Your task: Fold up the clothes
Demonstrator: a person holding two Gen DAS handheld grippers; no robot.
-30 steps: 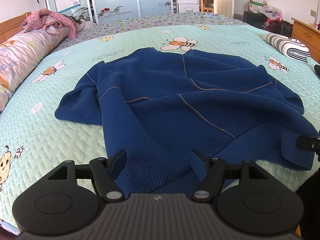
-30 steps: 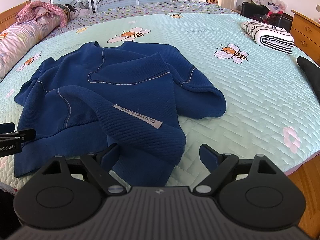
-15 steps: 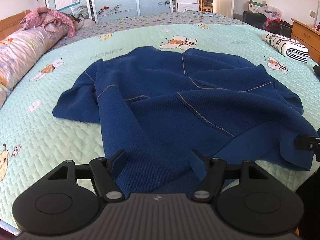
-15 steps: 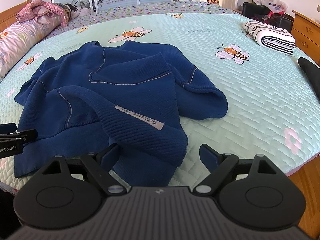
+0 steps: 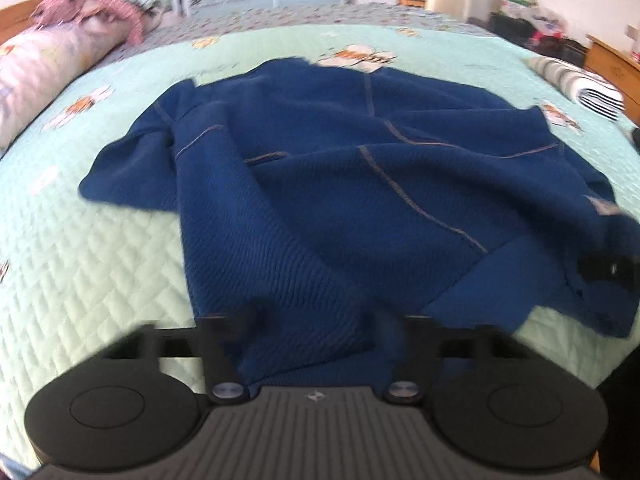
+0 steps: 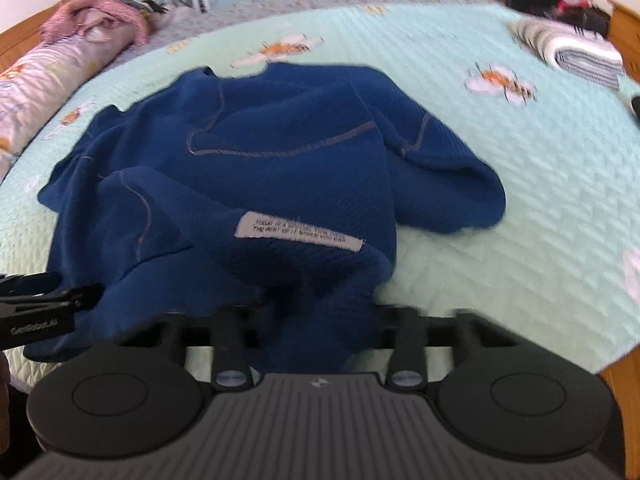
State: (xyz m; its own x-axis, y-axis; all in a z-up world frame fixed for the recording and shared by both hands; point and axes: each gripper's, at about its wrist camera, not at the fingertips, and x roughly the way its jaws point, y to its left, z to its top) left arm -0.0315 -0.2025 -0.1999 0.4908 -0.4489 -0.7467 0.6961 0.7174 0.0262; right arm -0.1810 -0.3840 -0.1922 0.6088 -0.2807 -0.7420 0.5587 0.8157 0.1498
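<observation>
A: Where is the garment, and what are the grippers doing?

B: The blue sweater (image 5: 340,184) lies rumpled on the quilted bedspread (image 5: 80,264), spread from the middle of the bed toward its near edge. The left gripper (image 5: 316,320) has its fingers apart with the hem bunched between them. The right gripper (image 6: 320,316) also straddles cloth, but the frames are smeared — I cannot tell whether either has actually pinched it.

A: How will it handle?

B: I'd judge it soft, thick and floppy: a heavy ribbed knit that sags, drags on the quilt and won't hold a crease by itself. Not slippery, not fragile. Best taken at the bottom hem, one corner per gripper, near the white label (image 6: 298,234) on the turned-over edge.

A: Anything around it?

B: In the left view, a long pillow (image 5: 44,76) at ten o'clock with a pink garment (image 5: 92,4) heaped on it, and a striped folded cloth (image 5: 584,84) at two o'clock — all well apart from the sweater. A wooden cabinet (image 5: 616,60) stands off the bed beyond the stripes.

A: So what's in the way?

B: Only the sweater itself — one sleeve (image 6: 448,184) is flopped out at two o'clock in the right view, and the body is doubled over.
</observation>
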